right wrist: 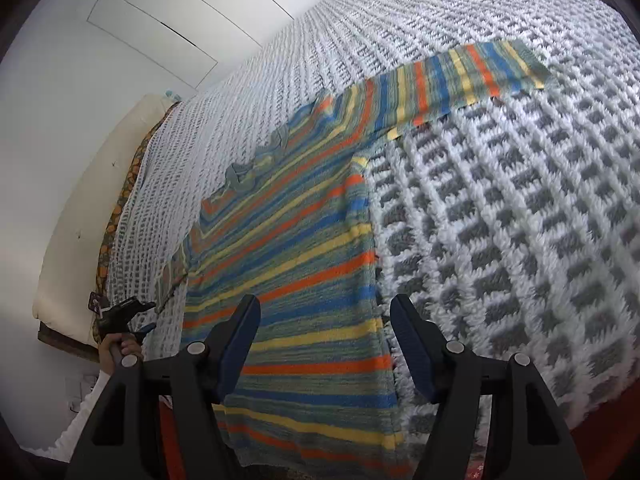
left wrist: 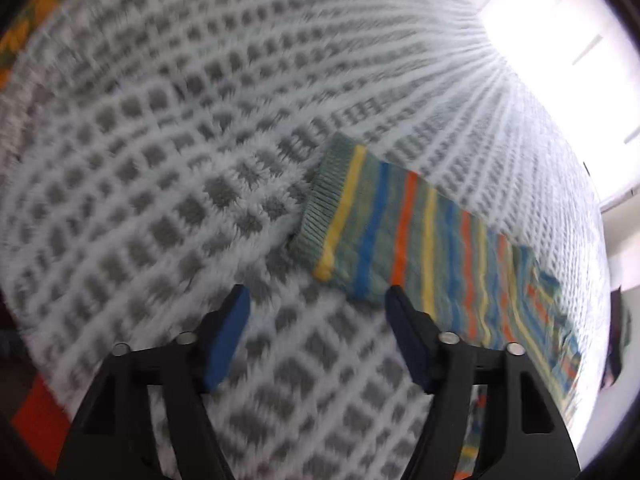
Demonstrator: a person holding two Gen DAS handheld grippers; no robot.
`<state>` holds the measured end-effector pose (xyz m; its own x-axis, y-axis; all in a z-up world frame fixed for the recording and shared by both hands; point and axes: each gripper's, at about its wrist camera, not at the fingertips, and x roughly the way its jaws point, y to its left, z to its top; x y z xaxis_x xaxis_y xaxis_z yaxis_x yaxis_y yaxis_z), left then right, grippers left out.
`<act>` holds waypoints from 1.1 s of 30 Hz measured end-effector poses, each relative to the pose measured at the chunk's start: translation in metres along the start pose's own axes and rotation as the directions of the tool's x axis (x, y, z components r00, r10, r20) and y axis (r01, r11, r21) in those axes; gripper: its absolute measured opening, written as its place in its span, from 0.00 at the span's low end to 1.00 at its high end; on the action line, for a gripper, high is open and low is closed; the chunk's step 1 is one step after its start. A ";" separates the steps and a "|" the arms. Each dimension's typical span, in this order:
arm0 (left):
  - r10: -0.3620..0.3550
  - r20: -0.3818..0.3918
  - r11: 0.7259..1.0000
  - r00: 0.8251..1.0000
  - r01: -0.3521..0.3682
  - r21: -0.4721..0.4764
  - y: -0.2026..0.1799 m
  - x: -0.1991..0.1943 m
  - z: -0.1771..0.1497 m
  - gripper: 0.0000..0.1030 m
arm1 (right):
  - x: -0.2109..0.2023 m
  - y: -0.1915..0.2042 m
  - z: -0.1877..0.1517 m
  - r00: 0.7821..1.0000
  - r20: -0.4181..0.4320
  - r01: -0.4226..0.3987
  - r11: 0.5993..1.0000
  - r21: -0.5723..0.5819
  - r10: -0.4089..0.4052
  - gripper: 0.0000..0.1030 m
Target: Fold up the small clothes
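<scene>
A small striped knit sweater [right wrist: 304, 264] in blue, orange, yellow and green lies flat on a white and grey woven blanket [right wrist: 520, 200]. One sleeve [right wrist: 472, 72] stretches out to the far right. My right gripper [right wrist: 324, 316] is open and empty, just above the sweater's lower body near its right edge. In the left wrist view the sleeve [left wrist: 400, 224] lies with its ribbed cuff [left wrist: 326, 200] towards the left. My left gripper [left wrist: 318, 300] is open and empty, hovering just short of the cuff end; this view is blurred.
The blanket [left wrist: 160, 140] covers a bed. A cream mattress edge [right wrist: 80, 220] and white wall panels [right wrist: 160, 20] lie to the left. A hand with a gripper [right wrist: 120, 316] shows at the left in the right wrist view. Red fabric [left wrist: 40, 412] shows at the bed's near edge.
</scene>
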<state>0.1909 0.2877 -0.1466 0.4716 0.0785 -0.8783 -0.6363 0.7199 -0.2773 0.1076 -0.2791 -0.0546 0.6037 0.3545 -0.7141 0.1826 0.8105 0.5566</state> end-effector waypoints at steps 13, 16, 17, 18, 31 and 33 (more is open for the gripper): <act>-0.209 -0.124 0.688 0.970 0.236 0.686 -0.139 -0.091 -0.219 0.88 | -0.006 0.045 -0.005 0.990 -0.091 0.075 0.940 -0.333 -0.111 0.72; -0.122 -0.194 0.678 0.973 0.224 0.700 -0.136 -0.063 -0.241 0.88 | 0.017 0.051 -0.025 0.979 -0.195 -0.009 0.935 -0.354 -0.064 0.72; -0.085 -0.214 0.686 0.973 0.213 0.696 -0.127 -0.056 -0.245 0.86 | 0.026 0.049 -0.032 0.971 -0.222 0.000 0.930 -0.368 -0.088 0.72; -0.028 -0.224 0.701 0.974 0.179 0.690 -0.116 -0.047 -0.244 0.82 | 0.035 0.044 -0.038 0.958 -0.256 0.021 0.924 -0.381 -0.127 0.72; 0.062 -0.171 0.761 0.983 0.064 0.645 -0.081 -0.060 -0.227 0.88 | 0.019 0.006 -0.054 0.882 -0.399 0.085 0.917 -0.390 -0.251 0.69; 0.092 -0.229 0.781 0.969 0.072 0.620 -0.078 -0.046 -0.229 0.88 | 0.029 0.001 -0.061 0.850 -0.464 0.063 0.923 -0.379 -0.249 0.56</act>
<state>0.0791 0.0701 -0.1742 0.2583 -0.0154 -0.9660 -0.0840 0.9957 -0.0383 0.0778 -0.2401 -0.1005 0.1080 0.3162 -0.9425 -0.0869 0.9474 0.3079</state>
